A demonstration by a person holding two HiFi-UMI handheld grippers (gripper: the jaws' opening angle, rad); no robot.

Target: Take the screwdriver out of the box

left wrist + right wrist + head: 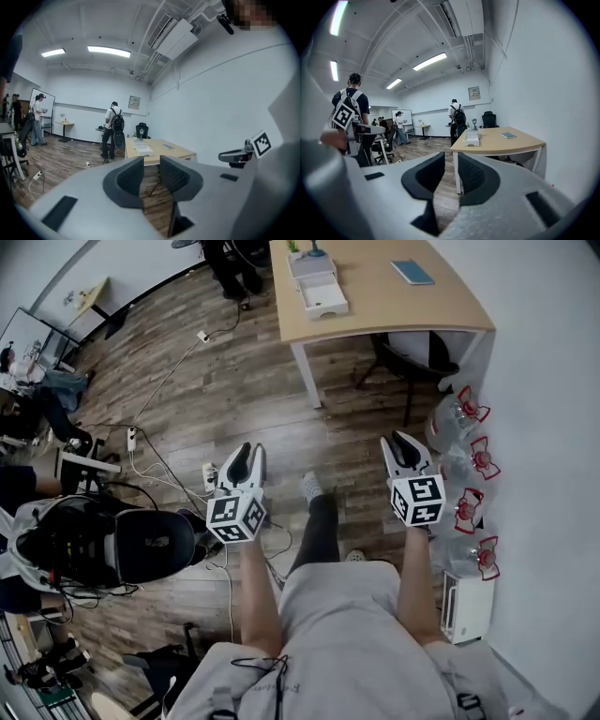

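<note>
Left grey claw (pixel 246 454) and right grey claw (pixel 405 442) empty, slightly open, held forward for approach; white box (pixel 324 307) on light wooden bench (pixel 394 310) at 12 o'clock.

Plan of the room. A light wooden desk on white legs (pixel 375 310) is standing at the far end of the brown plank floor (pixel 234 362), beside the white wall (pixel 553 381) on the right. On it, a white open-topped rectangular box (pixel 319 292) is lying near the left edge and a thin blue rectangular notebook (pixel 412 273) further right. A black office chair (pixel 412 360) is sitting under the desk. Clear plastic bottles with red handles (pixel 450 427) are lining the wall nearer the person, and a white power strip (pixel 131 439) is lying on the floor far to the left.
</note>
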